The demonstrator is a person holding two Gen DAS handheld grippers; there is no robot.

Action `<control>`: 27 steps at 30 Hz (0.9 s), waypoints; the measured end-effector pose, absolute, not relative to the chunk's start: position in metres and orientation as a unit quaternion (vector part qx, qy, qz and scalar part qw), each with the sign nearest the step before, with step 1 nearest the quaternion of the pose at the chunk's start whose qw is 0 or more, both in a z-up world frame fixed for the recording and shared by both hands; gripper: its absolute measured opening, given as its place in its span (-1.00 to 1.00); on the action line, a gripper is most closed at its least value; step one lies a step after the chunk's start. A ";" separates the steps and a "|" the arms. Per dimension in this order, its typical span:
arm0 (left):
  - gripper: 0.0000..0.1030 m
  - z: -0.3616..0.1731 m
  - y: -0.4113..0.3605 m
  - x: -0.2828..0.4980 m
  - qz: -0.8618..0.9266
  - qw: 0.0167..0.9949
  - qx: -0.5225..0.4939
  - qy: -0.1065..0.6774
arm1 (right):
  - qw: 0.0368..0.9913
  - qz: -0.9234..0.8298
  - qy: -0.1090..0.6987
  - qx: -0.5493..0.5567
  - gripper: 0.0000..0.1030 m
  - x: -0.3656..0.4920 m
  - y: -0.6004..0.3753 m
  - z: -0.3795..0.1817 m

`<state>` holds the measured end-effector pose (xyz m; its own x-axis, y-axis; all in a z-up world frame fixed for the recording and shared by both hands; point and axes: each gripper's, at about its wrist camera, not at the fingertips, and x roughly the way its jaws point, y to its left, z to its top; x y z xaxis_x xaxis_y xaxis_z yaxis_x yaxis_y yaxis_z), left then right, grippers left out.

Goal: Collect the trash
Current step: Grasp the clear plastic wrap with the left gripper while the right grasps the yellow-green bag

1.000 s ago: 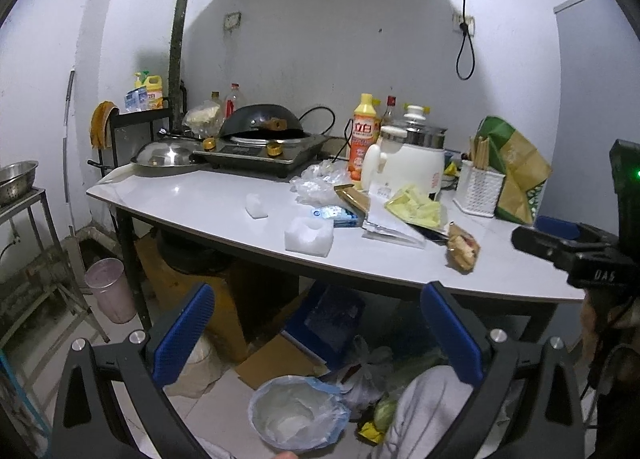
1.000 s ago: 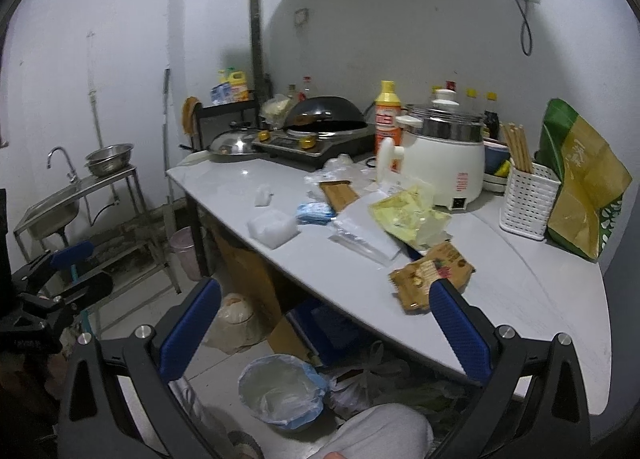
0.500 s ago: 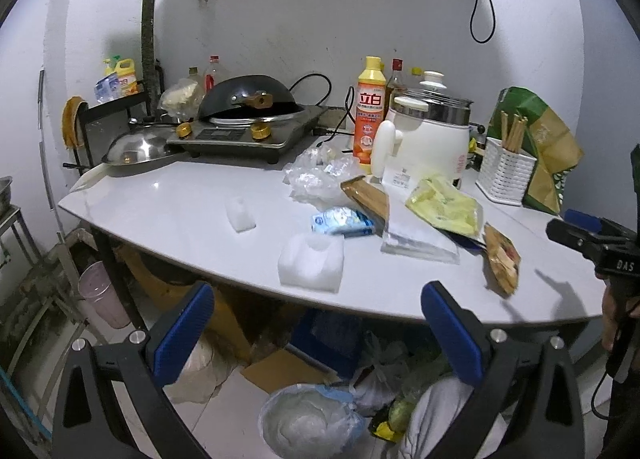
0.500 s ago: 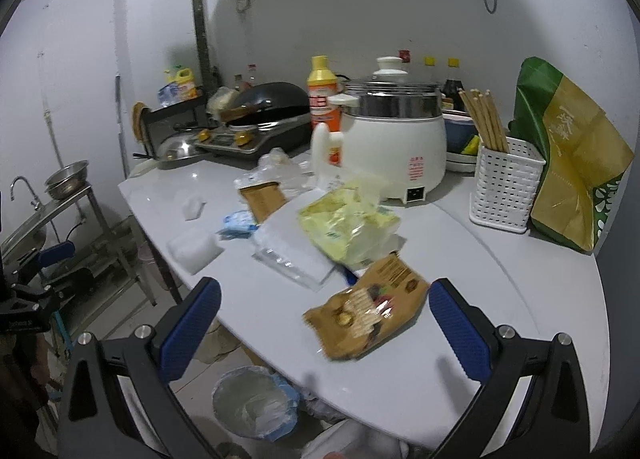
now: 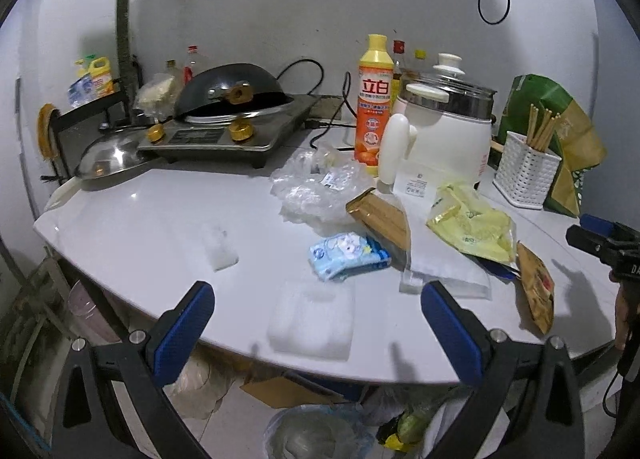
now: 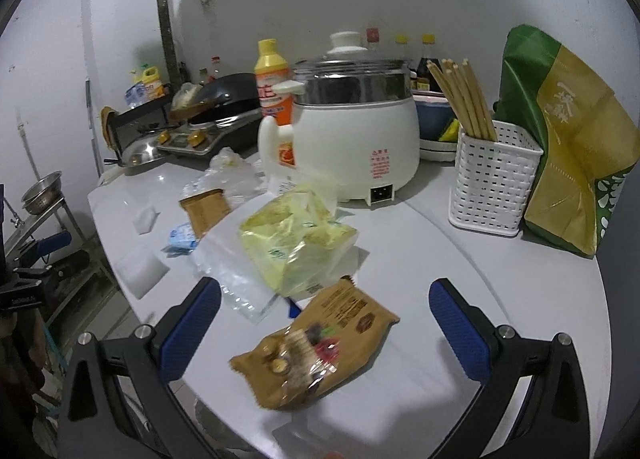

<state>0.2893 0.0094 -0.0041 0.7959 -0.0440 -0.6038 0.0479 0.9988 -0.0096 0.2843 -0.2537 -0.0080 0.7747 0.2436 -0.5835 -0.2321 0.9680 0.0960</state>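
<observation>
Left wrist view shows the left gripper (image 5: 316, 323) closer to the table (image 5: 128, 219) than before, fingers wide apart over a white foam block (image 5: 312, 319). Right gripper (image 6: 324, 323) has moved closer too, fingers wide apart around a brown snack bag (image 6: 316, 347) lying flat near the table's edge.

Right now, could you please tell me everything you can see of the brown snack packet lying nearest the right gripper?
The crinkled brown foil snack packet lies flat near the front edge of the white table, printed with pictures of nuts and dark text panels. It looks creased and partly flattened; whether it is opened cannot be told. Its far corner reaches the yellow plastic bag and a clear plastic sleeve. It sits between the open right gripper fingers, untouched.
</observation>
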 end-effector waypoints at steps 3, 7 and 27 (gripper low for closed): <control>1.00 -0.005 0.006 0.307 -0.032 0.946 0.013 0.322 | 0.942 0.122 0.314 0.010 1.00 0.298 -0.254 -0.009; 1.00 -0.004 0.002 0.335 -0.045 0.944 0.029 0.325 | 0.940 0.126 0.318 0.007 1.00 0.318 -0.248 -0.010; 0.79 -0.012 0.006 0.485 -0.119 0.909 0.054 0.396 | 0.917 0.161 0.364 -0.010 0.97 0.387 -0.208 -0.029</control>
